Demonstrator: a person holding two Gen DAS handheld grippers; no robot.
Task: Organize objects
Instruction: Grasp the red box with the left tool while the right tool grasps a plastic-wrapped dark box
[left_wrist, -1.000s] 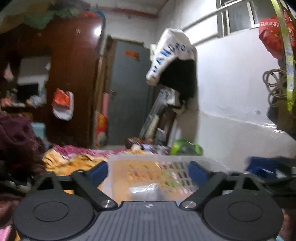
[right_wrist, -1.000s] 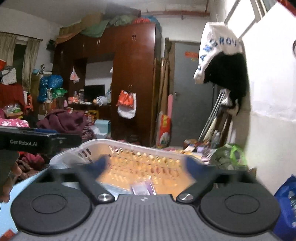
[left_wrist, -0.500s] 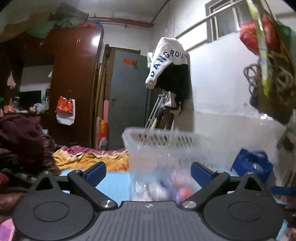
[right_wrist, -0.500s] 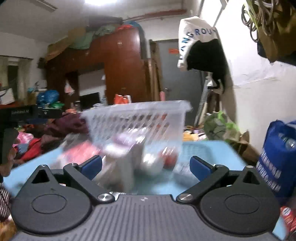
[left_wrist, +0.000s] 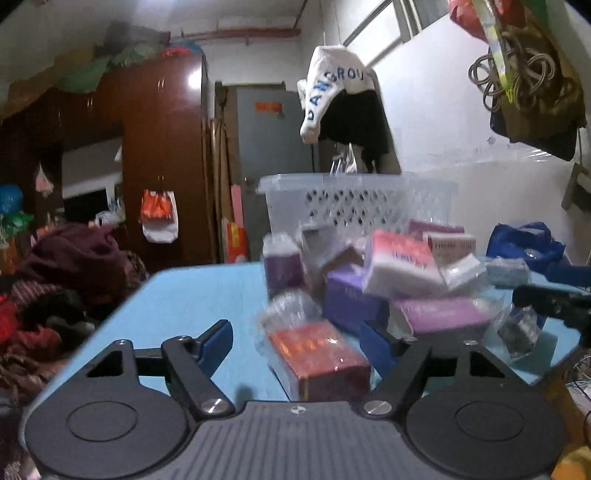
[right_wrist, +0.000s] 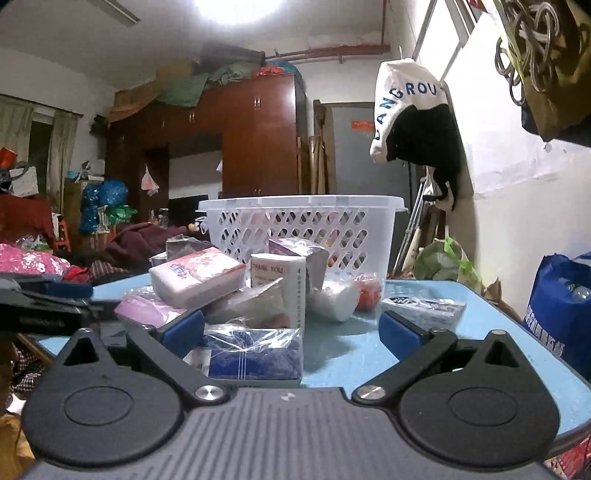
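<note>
A blue table bore a white basket, packets heaped before it. The left gripper was closing around a red box, not yet pinching; the right gripper gaped over a blue packet. Picking began; next, squeeze, lift, basket it.

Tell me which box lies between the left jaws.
The red box in clear wrap, nearest the camera; the purple boxes and pink-white pack lie farther back.

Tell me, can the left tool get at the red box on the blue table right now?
Probably yes. The red box lies between the left tool's closing jaws, at the near edge of the pile, with nothing on top of it and the pads not yet pressing it.
</note>
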